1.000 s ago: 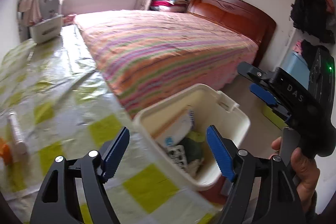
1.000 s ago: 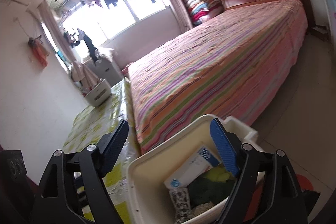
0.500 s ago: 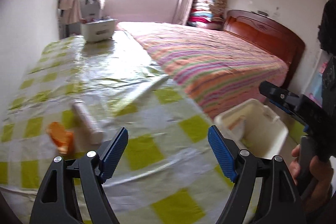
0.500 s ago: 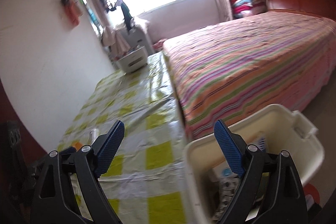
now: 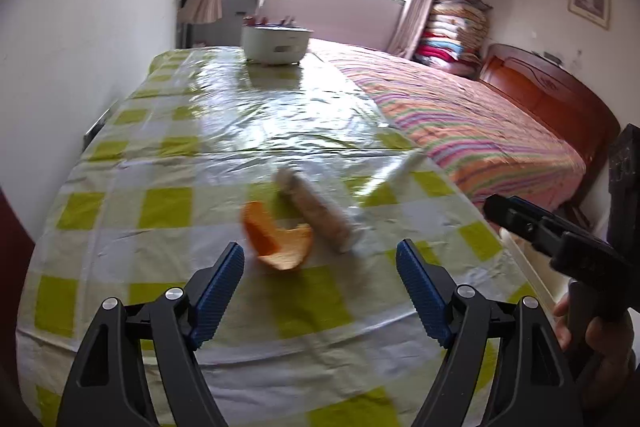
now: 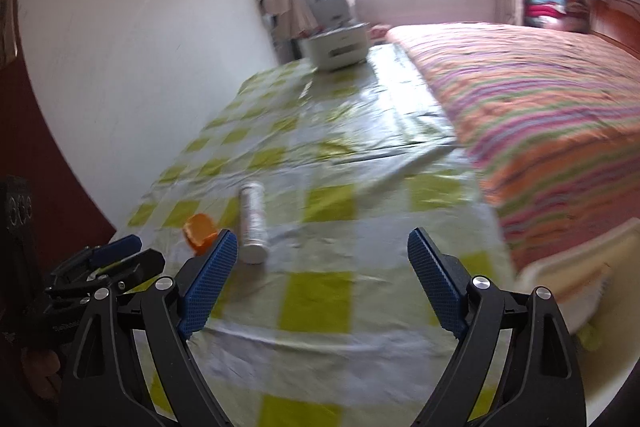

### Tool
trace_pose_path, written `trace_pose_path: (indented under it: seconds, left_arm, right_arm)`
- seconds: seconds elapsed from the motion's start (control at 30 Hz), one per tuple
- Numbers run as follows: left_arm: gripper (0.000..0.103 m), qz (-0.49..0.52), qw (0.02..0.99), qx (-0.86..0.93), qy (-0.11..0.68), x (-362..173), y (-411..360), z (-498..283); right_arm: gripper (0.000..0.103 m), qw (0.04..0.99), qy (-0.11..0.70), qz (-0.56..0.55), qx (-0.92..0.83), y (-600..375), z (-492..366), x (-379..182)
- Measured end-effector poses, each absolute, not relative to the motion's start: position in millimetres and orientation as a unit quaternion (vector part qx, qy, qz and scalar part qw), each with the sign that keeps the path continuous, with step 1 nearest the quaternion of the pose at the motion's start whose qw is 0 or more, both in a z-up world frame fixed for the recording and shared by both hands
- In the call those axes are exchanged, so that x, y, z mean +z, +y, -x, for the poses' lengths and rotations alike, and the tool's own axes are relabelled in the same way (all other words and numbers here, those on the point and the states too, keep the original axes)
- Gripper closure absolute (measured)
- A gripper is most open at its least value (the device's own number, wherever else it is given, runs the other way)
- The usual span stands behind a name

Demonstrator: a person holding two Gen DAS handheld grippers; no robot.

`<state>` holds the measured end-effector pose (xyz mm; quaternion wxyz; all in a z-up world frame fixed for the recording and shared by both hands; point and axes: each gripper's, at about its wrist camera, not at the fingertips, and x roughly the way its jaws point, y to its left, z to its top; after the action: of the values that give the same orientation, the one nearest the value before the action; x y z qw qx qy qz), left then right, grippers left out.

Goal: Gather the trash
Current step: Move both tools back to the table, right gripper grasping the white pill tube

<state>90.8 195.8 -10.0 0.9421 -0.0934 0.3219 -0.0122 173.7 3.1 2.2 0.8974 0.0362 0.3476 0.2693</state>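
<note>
Both views have swung off the white plastic bin toward the bench. In the left wrist view, the left gripper (image 5: 320, 279) hangs wide-jawed and empty just short of a curled orange peel (image 5: 278, 241) touching a pale cylindrical tube (image 5: 316, 213); closing may roll the tube. In the right wrist view, the right gripper (image 6: 318, 277) is equally wide and empty; motion blur risks misjudging reach.

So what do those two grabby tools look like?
Both match. The left tool and right tool are black plastic frames with triangular cut-outs, silver screws, and two ribbed blue pads on the fingers. No sleeve shows.
</note>
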Motion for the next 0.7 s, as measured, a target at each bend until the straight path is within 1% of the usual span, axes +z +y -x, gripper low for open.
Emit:
trace_pose_path:
  seconds: [0.2,0.37,0.47,0.53,0.6,0.7]
  left_arm:
    - [0.027,0.118,0.939,0.017,0.323,-13.8,232.0,-88.2]
    - [0.027,0.129,0.934,0.035,0.331,-20.7,251.8,-88.0]
    - [0.027,0.131,0.931,0.038,0.337,-25.2,257.7,-88.0]
    - [0.027,0.131,0.931,0.039,0.34,-27.2,259.7,-87.6]
    - [0.027,0.132,0.929,0.038,0.343,-29.0,260.1,-88.4]
    - [0.027,0.13,0.927,0.036,0.349,-31.8,258.0,-89.7]
  right_arm:
    - [0.017,0.876,0.37,0.021,0.307,60.8,-210.2,-0.7]
    - [0.018,0.863,0.386,0.064,0.32,94.5,-220.5,-9.8]
    - [0.021,0.856,0.399,0.08,0.318,101.0,-230.4,-16.7]
    - [0.032,0.849,0.414,0.086,0.317,105.3,-236.7,-24.0]
    - [0.036,0.843,0.426,0.091,0.316,110.8,-242.9,-31.6]
    - [0.046,0.835,0.441,0.109,0.309,121.3,-249.3,-42.4]
